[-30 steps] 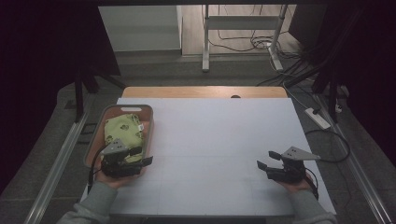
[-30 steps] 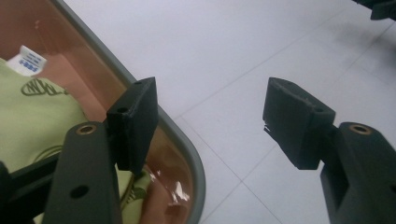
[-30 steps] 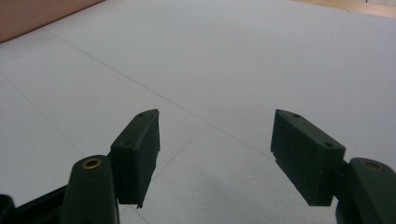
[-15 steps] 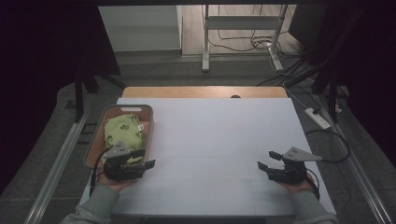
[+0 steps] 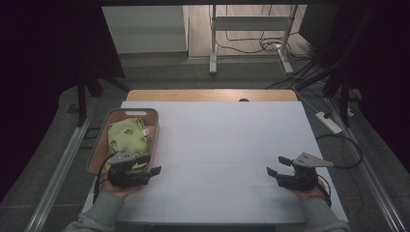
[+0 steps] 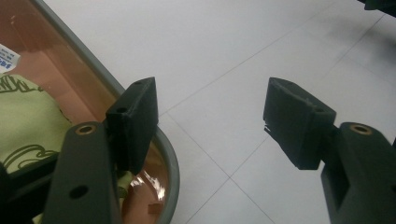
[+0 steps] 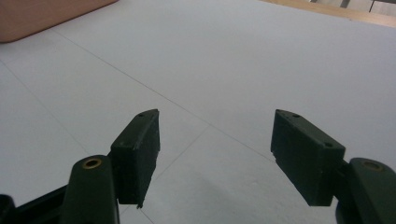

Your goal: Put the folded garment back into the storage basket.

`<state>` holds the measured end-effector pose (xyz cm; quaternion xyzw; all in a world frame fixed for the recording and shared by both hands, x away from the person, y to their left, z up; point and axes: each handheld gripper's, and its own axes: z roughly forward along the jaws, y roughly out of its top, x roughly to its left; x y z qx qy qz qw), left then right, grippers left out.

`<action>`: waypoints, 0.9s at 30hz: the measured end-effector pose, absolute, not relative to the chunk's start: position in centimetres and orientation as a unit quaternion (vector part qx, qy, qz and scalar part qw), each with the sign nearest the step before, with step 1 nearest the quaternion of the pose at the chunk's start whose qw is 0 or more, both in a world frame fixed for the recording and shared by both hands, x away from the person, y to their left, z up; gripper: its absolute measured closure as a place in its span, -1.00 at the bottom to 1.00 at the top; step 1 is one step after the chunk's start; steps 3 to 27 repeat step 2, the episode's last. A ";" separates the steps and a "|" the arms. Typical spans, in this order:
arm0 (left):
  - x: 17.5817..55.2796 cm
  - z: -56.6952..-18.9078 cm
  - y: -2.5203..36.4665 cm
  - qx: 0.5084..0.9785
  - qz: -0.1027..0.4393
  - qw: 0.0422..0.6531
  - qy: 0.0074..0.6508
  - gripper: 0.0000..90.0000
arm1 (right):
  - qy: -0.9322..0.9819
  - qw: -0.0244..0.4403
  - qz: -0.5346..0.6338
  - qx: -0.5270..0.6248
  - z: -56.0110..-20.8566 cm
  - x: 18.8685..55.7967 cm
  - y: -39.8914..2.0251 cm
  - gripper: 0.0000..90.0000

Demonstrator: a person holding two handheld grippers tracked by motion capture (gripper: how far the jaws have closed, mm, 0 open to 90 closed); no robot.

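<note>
A brown basket (image 5: 126,111) with a grey rim stands on the left of the white table top (image 5: 217,140). A yellow-green patterned cloth (image 5: 126,137) lies folded inside it. My left gripper (image 5: 151,164) rests at the basket's near right corner, pointing right, open and holding nothing. In the left gripper view, the open gripper (image 6: 210,100) has one jaw over the basket rim (image 6: 170,163), beside the cloth (image 6: 28,116). My right gripper (image 5: 277,166) sits near the front right of the table, pointing left. The right gripper view shows it open (image 7: 215,121) over bare table, the basket (image 7: 42,14) far off.
A strip of wooden table edge (image 5: 208,95) shows beyond the white top. Behind it stand the legs of a metal frame (image 5: 212,43). Cables and a power strip (image 5: 329,123) lie on the floor at the right. Dark curtains flank both sides.
</note>
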<state>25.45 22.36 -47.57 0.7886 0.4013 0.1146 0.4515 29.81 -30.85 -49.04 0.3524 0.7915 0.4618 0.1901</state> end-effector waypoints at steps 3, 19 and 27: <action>25.4 -47.6 22.3 0.789 0.115 0.452 0.401 -0.21 | 0.791 0.191 0.462 0.352 -49.0 29.8 -30.9 -0.26; 25.4 -47.6 22.3 0.789 0.115 0.452 0.401 -0.21 | 0.791 0.191 0.462 0.352 -49.0 29.8 -30.9 -0.26; 25.4 -47.6 22.3 0.789 0.115 0.452 0.401 -0.21 | 0.791 0.191 0.462 0.352 -49.0 29.8 -30.9 -0.26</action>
